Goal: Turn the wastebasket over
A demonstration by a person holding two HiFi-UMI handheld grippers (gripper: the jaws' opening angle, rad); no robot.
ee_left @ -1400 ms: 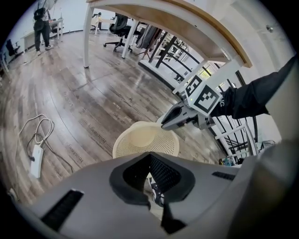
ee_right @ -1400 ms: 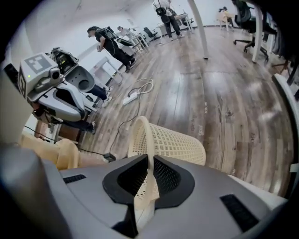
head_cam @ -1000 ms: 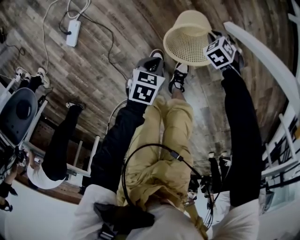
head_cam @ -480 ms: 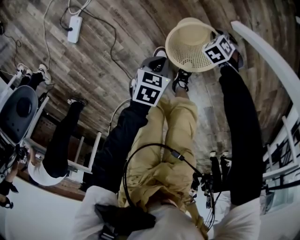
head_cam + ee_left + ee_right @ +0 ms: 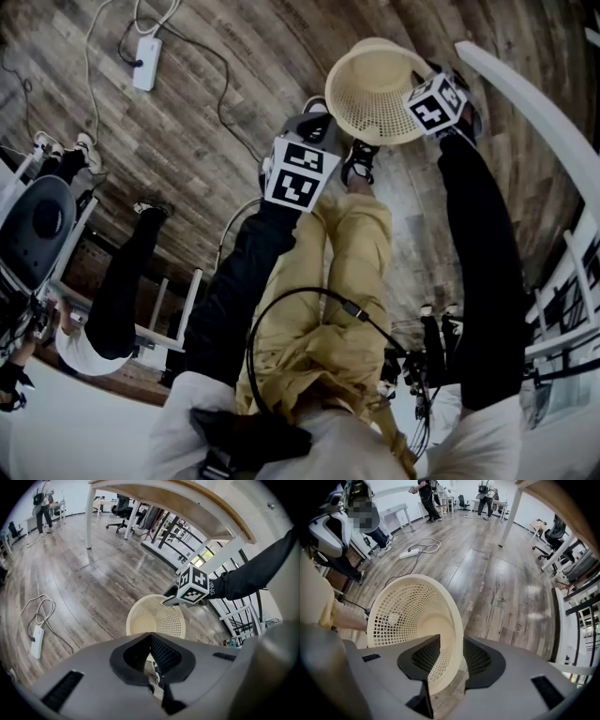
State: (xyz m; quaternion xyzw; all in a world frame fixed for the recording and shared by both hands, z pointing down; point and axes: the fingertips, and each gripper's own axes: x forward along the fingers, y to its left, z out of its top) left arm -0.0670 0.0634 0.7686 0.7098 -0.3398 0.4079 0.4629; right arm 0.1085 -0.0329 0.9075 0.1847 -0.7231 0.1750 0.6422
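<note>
Above the wood floor (image 5: 497, 583), my right gripper (image 5: 449, 667) pinches the rim wall of the cream mesh wastebasket (image 5: 412, 616), tipped sideways. It looks like light, thin, slightly flexible plastic; the stiffer rim seems the safest hold. My left gripper (image 5: 151, 656) is closed, empty.

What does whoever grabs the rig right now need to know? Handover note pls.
Right gripper: shut on the basket rim, with the wall between its jaws.
Left gripper: jaws together and empty, short of the basket.
Basket: tipped on its side with the mouth toward the person, above the floor. I can't tell if it touches the floor.
Done: basket gripped and tipped partway.
Left: finish the turn, set it down, release.
</note>
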